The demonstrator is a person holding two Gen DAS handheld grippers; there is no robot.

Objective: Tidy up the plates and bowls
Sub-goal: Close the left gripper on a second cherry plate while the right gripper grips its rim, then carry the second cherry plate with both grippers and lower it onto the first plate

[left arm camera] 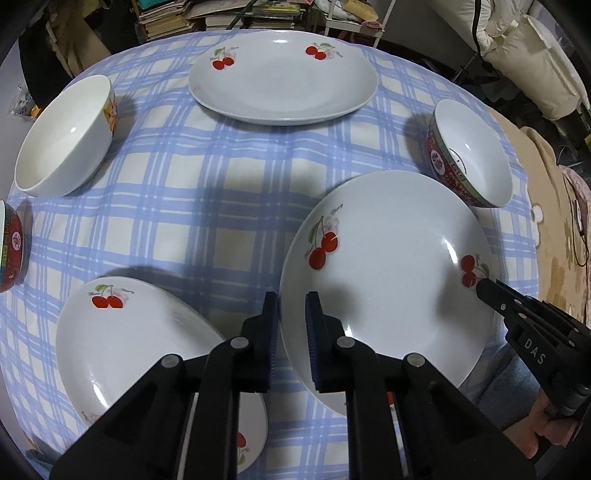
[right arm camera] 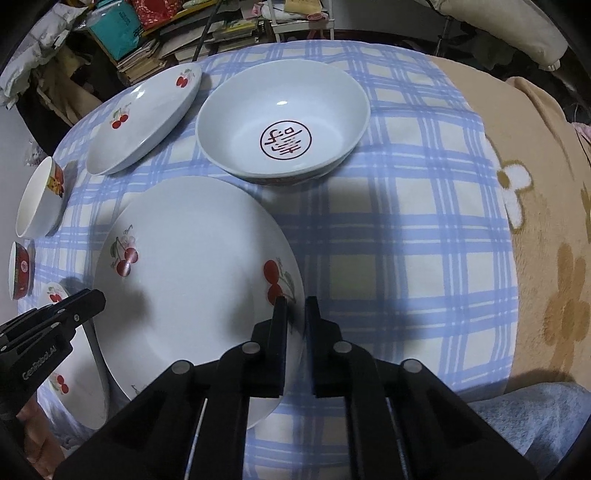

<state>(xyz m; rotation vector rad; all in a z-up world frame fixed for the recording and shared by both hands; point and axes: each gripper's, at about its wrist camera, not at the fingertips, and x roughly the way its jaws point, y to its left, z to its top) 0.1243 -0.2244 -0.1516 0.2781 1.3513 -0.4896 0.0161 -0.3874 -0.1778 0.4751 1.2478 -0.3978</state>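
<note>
The big cherry plate point(left arm camera: 388, 280) is the largest thing on the blue-checked tablecloth point(left arm camera: 184, 206), and both grippers have it by opposite rims: the left gripper point(left arm camera: 291, 306) with its fingers narrowed onto the near-left edge, the right gripper point(right arm camera: 296, 308) pinching the rim beside a cherry print. It appears slightly raised, though I can't be sure it has left the cloth. To do this well I'd keep both hands level and rising together, so the plate doesn't tip or slide out of one grip, then carry it over a matching plate. A second cherry plate point(left arm camera: 147, 354) lies just beside it on the left and a third point(left arm camera: 282, 75) sits at the far side. A red-patterned bowl point(right arm camera: 282, 122) stands close behind, a plain white bowl point(left arm camera: 64, 136) well off to the left, and another red bowl point(left arm camera: 11, 251) at the edge. Beyond the table are stacked books point(left arm camera: 166, 18) and a tan flowered blanket point(right arm camera: 546, 221).
</note>
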